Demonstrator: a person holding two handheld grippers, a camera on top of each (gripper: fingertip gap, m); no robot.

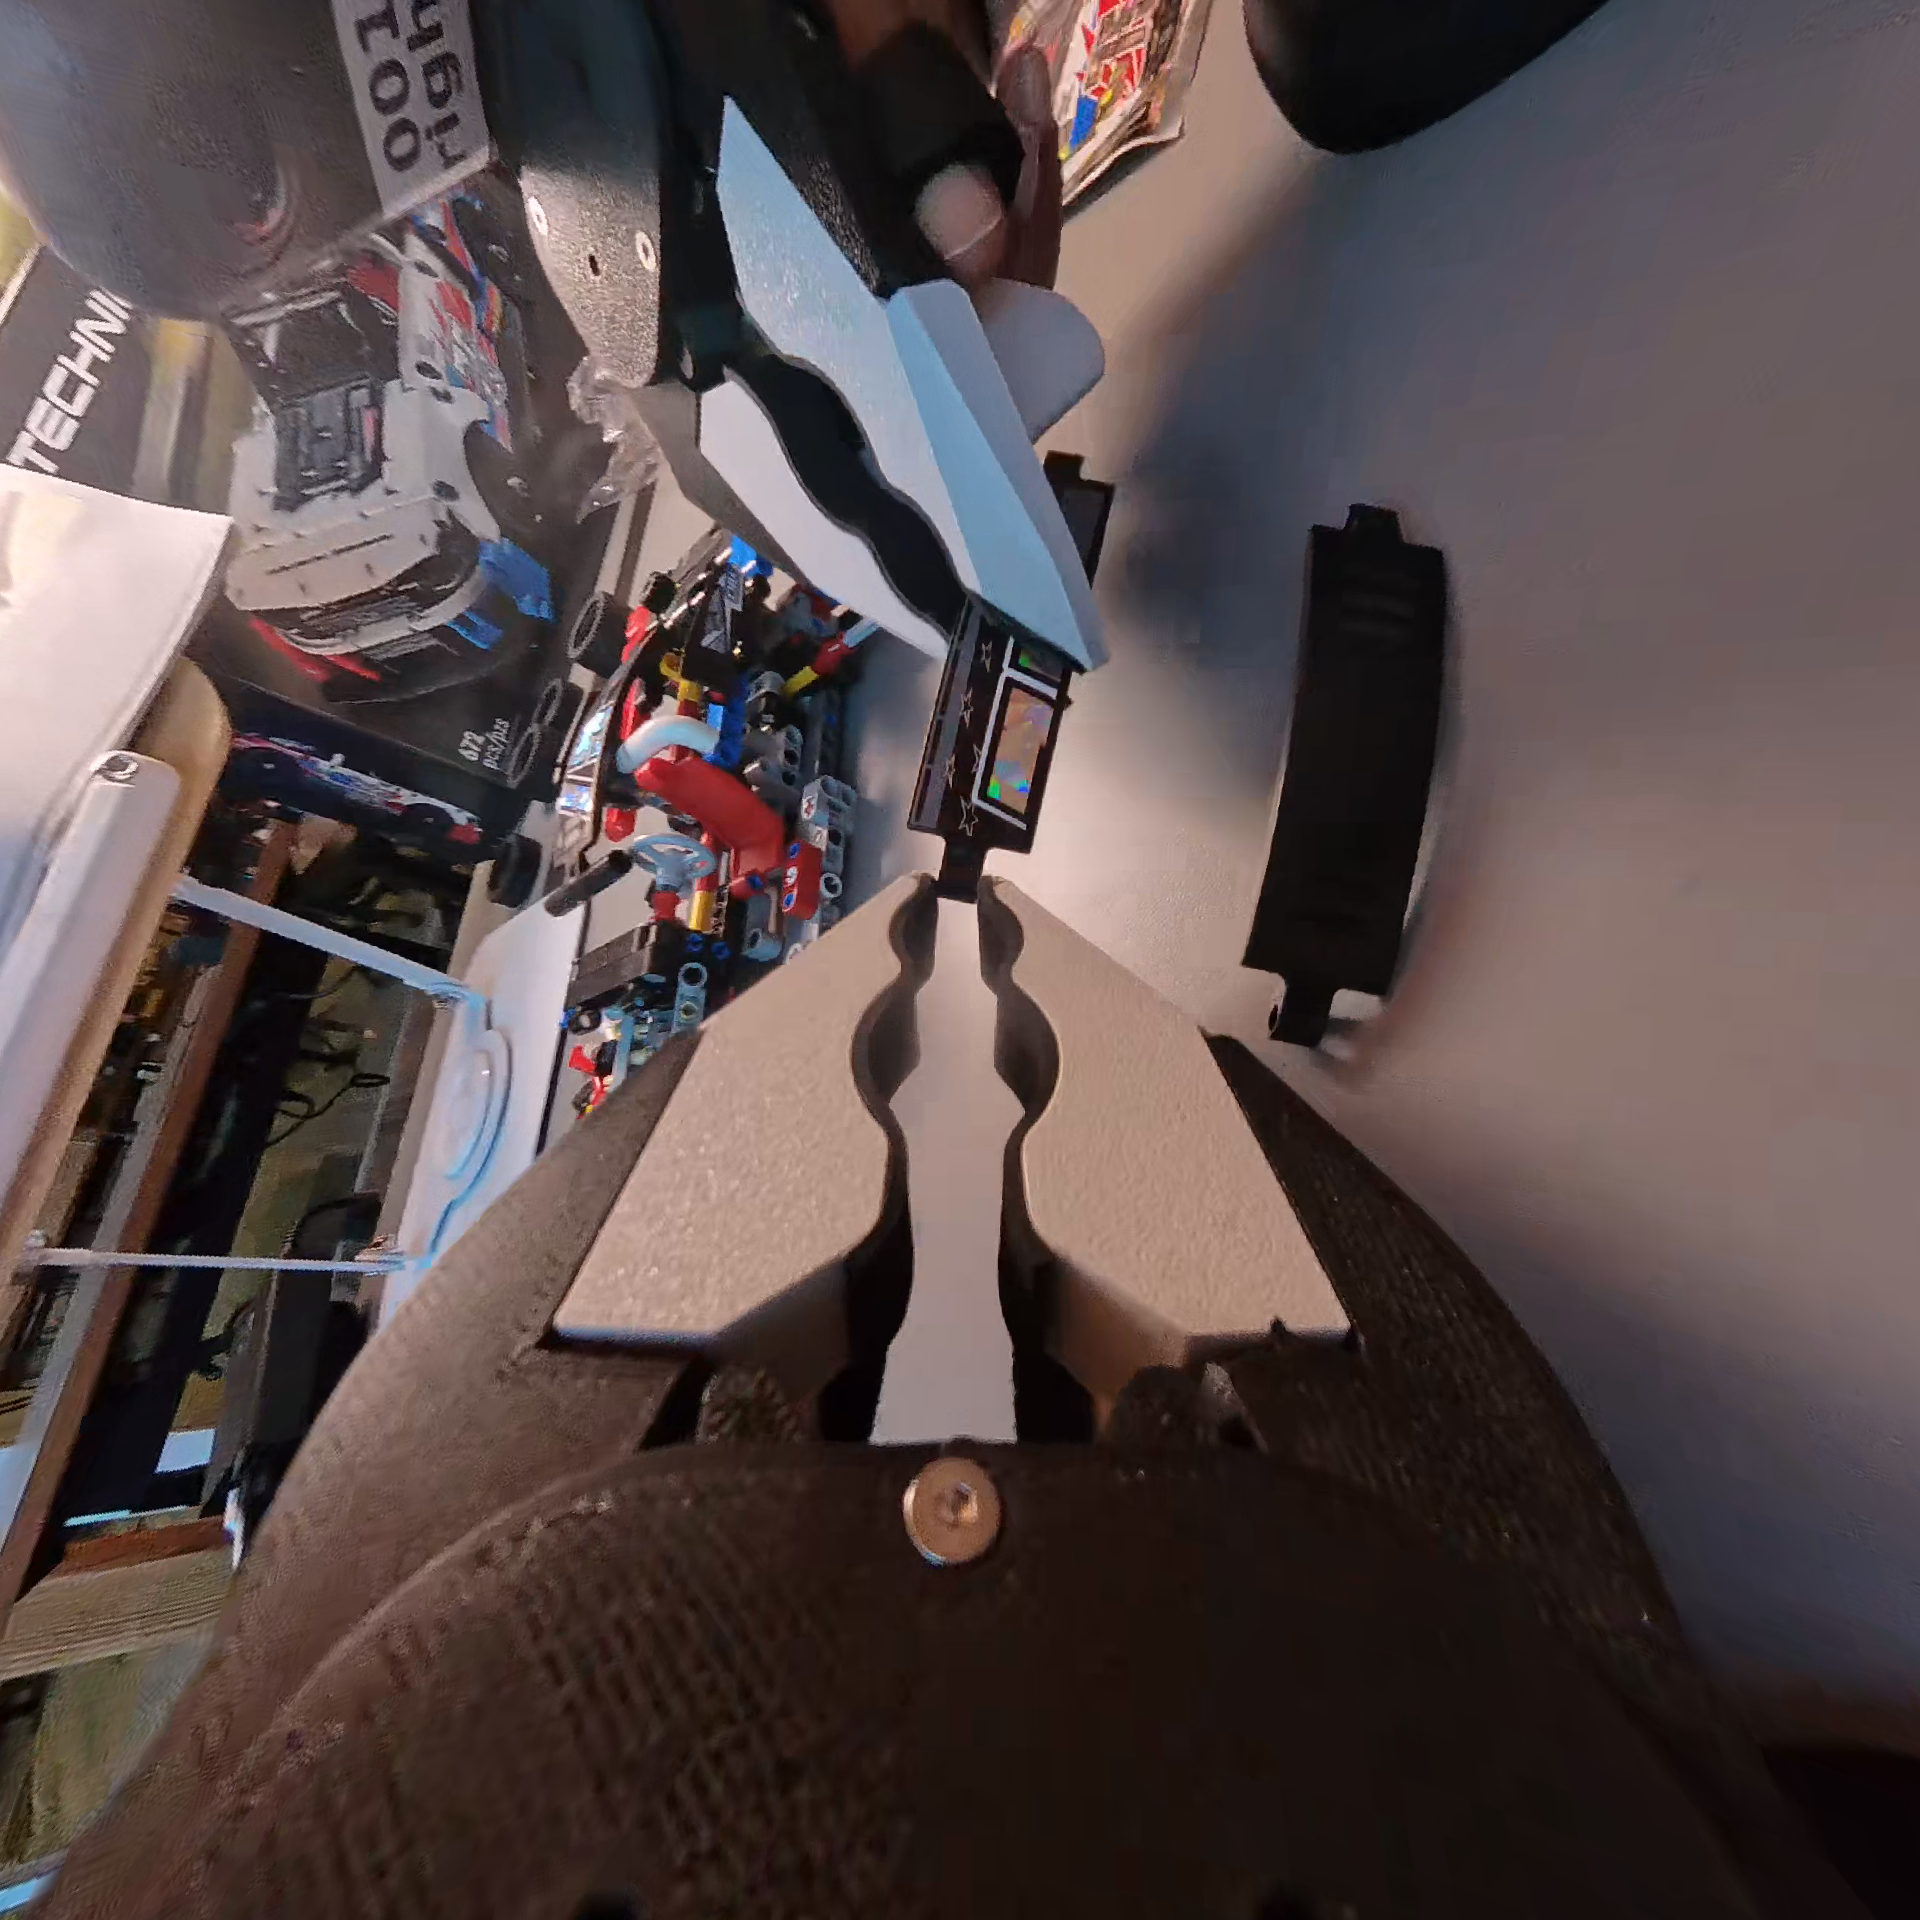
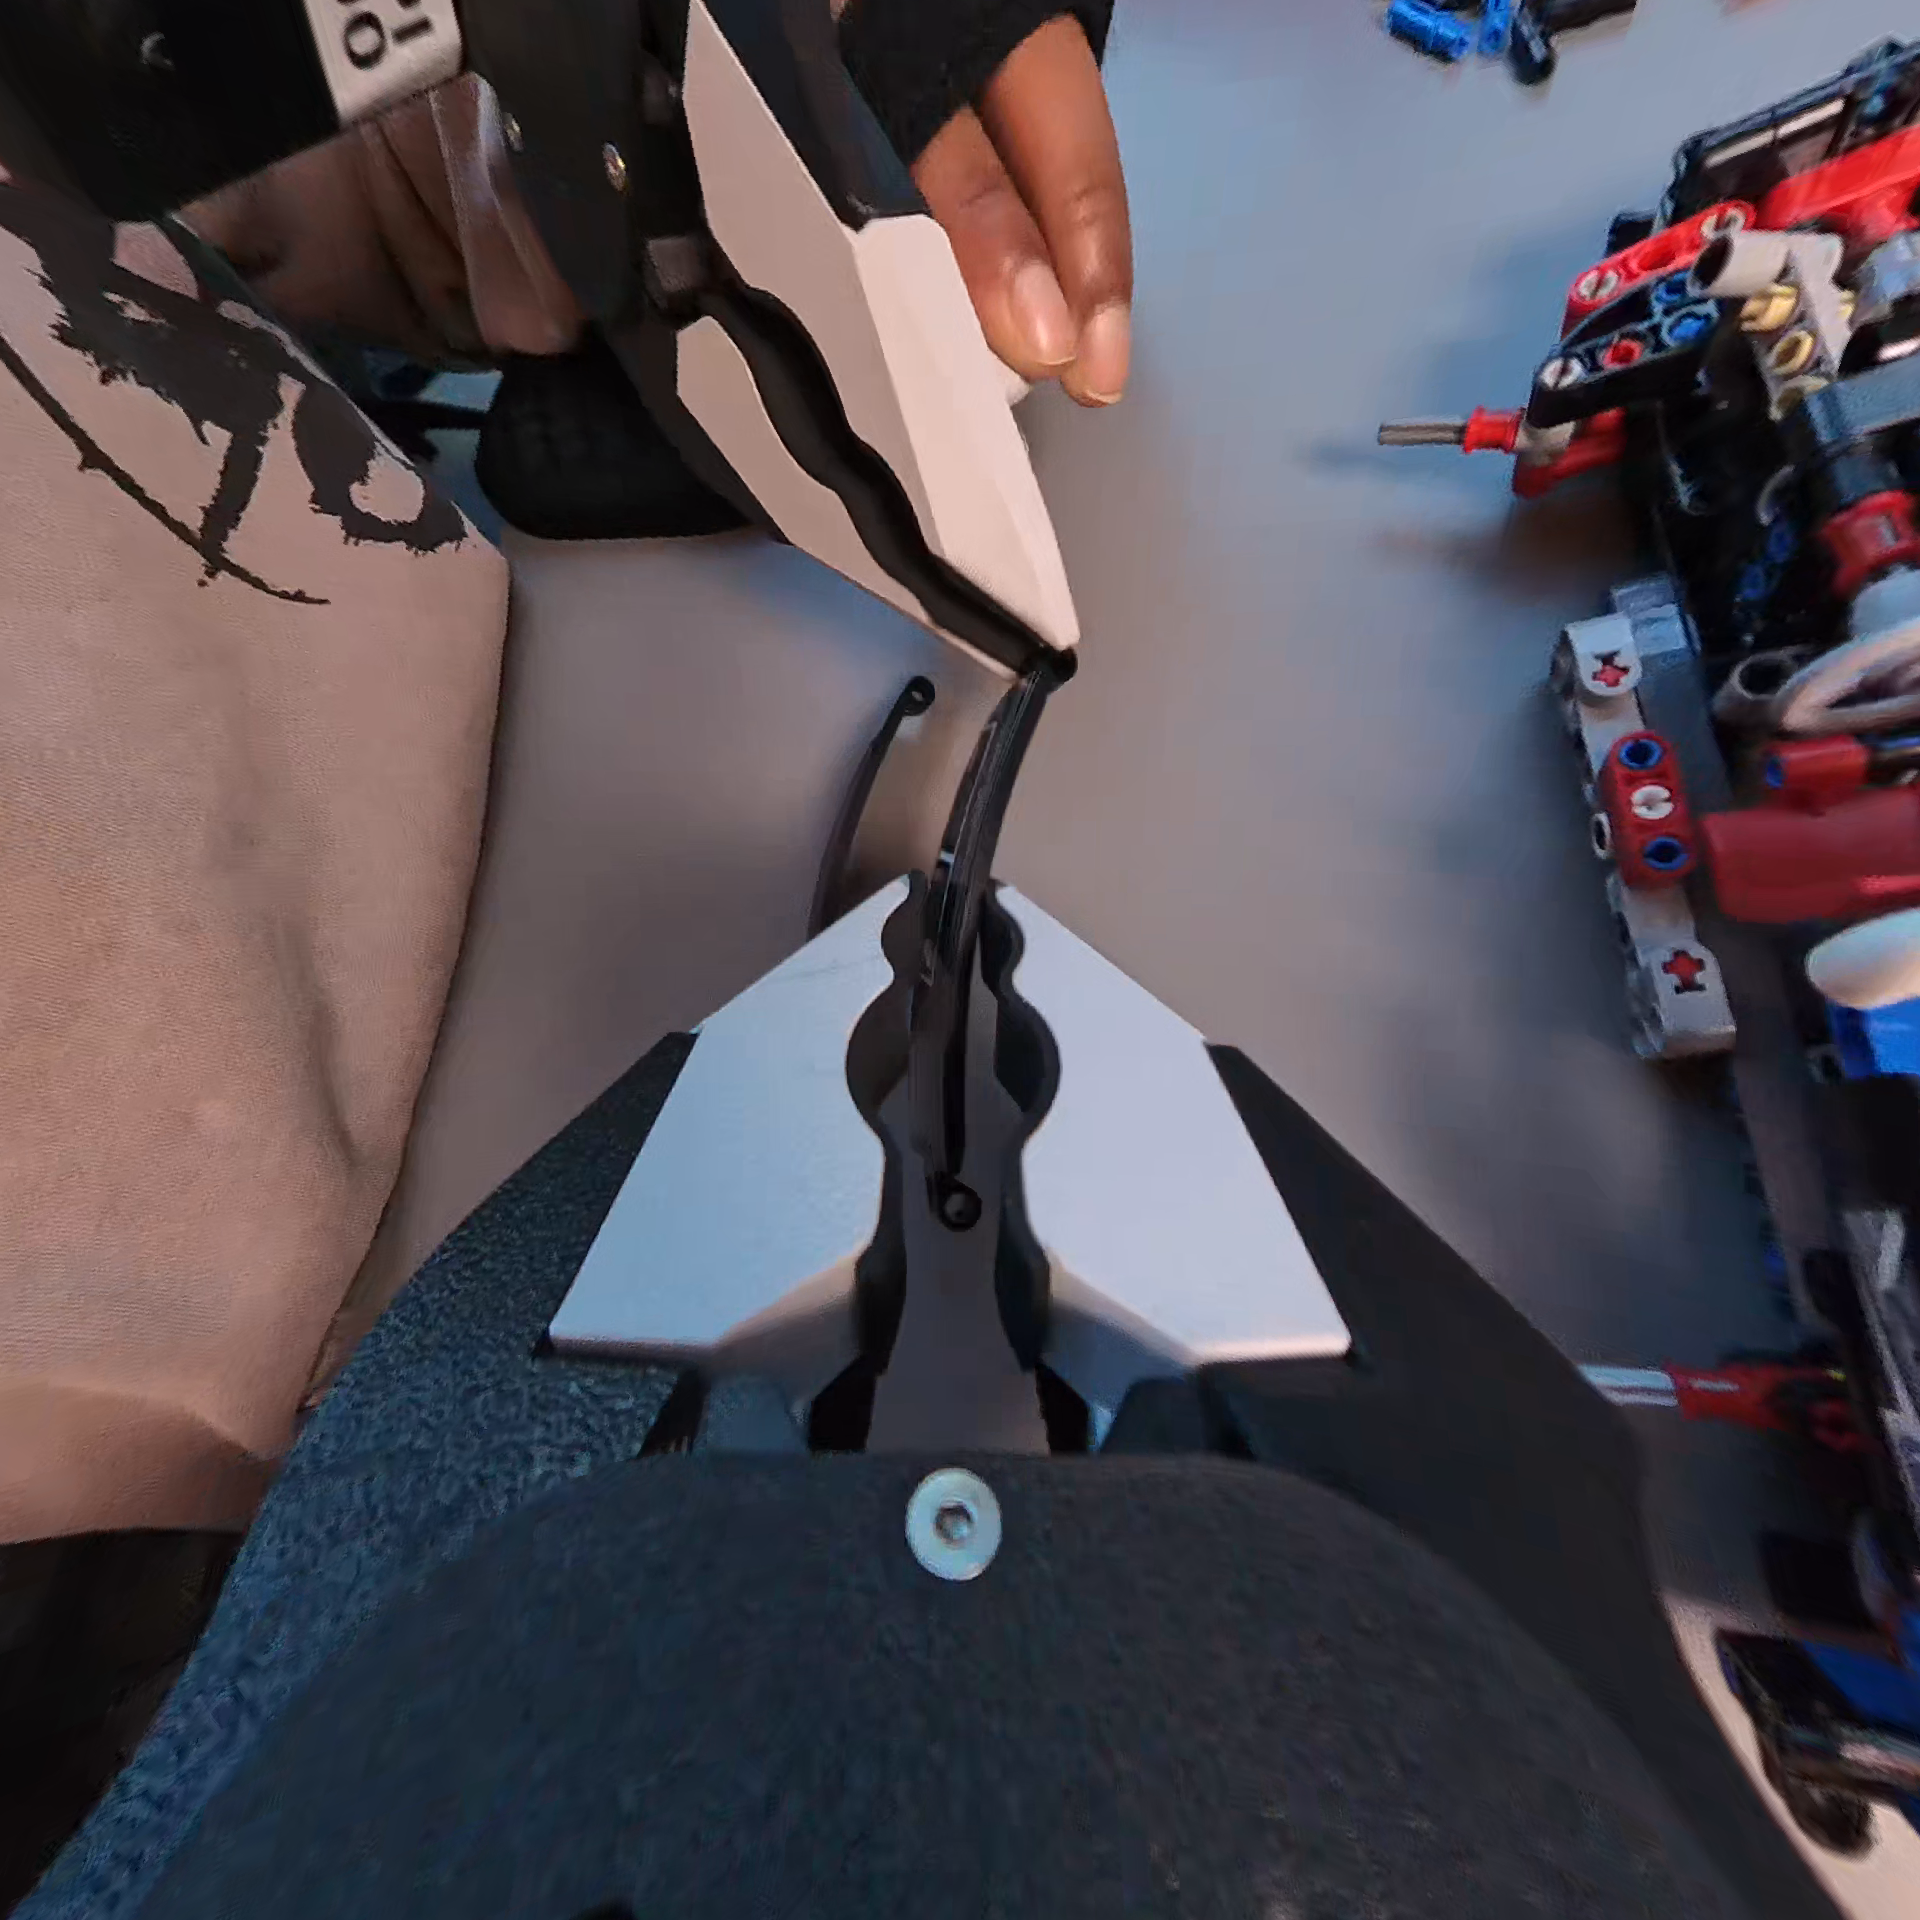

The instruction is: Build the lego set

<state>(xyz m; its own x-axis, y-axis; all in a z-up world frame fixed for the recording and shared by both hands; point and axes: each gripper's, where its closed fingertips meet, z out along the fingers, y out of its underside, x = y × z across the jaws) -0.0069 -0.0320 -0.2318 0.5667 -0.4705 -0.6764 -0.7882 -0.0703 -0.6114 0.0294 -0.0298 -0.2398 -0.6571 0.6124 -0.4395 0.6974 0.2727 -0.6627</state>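
My left gripper (image 1: 957,891) is shut on the small tab at one end of a black curved panel (image 1: 987,748) with star marks and a shiny sticker. My right gripper (image 1: 1023,636) comes in from above and is shut on the panel's other end. In the right wrist view the panel (image 2: 982,790) shows edge-on as a thin black curve. It runs between my right gripper (image 2: 951,896) and my left gripper (image 2: 1029,657). The panel is held just above the grey table (image 2: 1247,727).
A second black curved panel (image 1: 1340,769) lies on the table beside the held one and shows edge-on in the right wrist view (image 2: 862,790). The part-built car (image 1: 727,790) (image 2: 1787,623) stands nearby. The set's box (image 1: 343,499), a printed sheet (image 1: 1112,83), blue pins (image 2: 1455,31) and the person's shirt (image 2: 208,831) border the area. The tips of one gripper are about 4 centimeters away from the tips of the other.
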